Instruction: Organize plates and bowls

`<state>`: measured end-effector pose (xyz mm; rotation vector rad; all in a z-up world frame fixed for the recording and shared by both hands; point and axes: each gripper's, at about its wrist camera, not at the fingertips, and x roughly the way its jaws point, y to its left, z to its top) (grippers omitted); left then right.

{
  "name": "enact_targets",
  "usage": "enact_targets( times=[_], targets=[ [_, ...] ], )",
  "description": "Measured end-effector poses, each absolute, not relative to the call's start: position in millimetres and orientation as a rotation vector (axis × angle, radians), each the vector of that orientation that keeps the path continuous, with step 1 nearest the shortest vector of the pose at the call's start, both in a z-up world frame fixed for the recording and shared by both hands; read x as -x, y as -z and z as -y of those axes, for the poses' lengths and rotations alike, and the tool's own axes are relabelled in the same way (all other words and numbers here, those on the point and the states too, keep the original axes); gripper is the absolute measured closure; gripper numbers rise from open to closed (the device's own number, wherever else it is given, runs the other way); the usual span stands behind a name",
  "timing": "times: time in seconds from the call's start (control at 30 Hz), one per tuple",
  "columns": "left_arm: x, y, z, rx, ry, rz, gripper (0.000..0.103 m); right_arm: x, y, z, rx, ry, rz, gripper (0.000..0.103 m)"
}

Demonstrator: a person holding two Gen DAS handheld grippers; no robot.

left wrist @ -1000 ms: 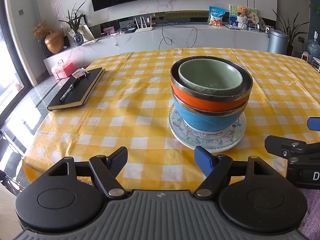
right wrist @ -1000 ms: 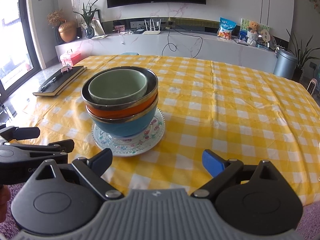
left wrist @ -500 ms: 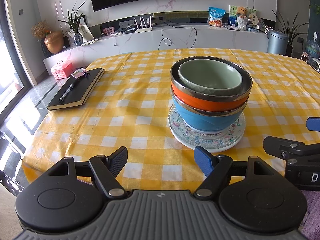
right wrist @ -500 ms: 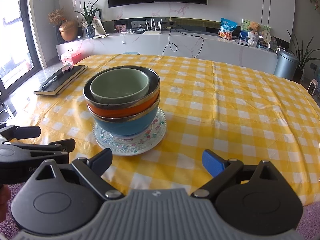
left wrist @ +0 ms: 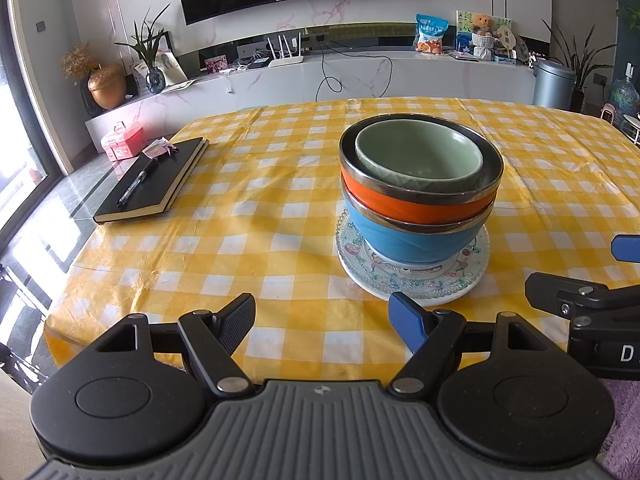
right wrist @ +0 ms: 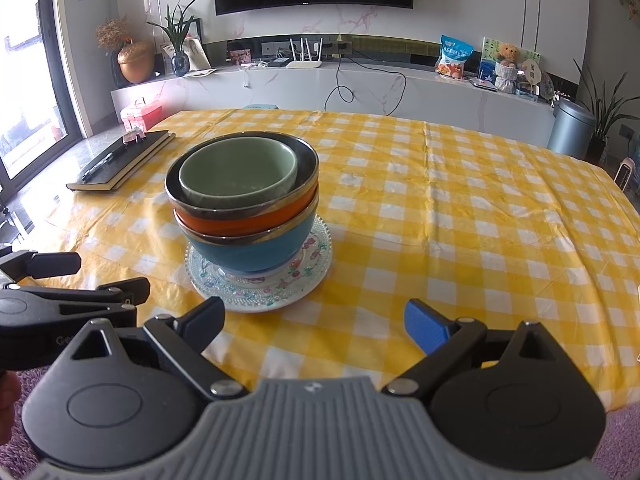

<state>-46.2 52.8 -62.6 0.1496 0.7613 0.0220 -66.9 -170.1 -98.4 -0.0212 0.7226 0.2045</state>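
A stack stands on the yellow checked tablecloth [left wrist: 280, 184]: a patterned glass plate [left wrist: 412, 276] at the bottom, then a blue bowl [left wrist: 416, 240], an orange bowl [left wrist: 412, 202] and a small green bowl [left wrist: 418, 156] nested on top. The stack also shows in the right wrist view, with plate [right wrist: 260, 288], blue bowl [right wrist: 252, 248], orange bowl [right wrist: 244, 220] and green bowl [right wrist: 238, 176]. My left gripper [left wrist: 322, 320] is open and empty near the table's front edge, left of the stack. My right gripper [right wrist: 314, 320] is open and empty, in front and right of the stack.
A black notebook [left wrist: 156, 184] with a pen [left wrist: 136, 182] lies at the table's left side, seen also in the right wrist view [right wrist: 124, 160]. A white TV counter [left wrist: 320, 76] runs behind the table. A grey bin [right wrist: 570, 128] stands at the right.
The right gripper has moved slightly nearer the table and to the left, so the stack sits closer in its view. The left gripper has hardly moved. Both stay open.
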Motion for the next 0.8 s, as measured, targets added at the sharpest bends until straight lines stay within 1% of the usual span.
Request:
enact_targets(
  times=[0.8],
  targets=[
    [45.9,62.2,-53.6,-0.146,-0.023,-0.761,0.014,65.9,98.8,170.0,0.022,-0.206,-0.726,0.008]
  ],
)
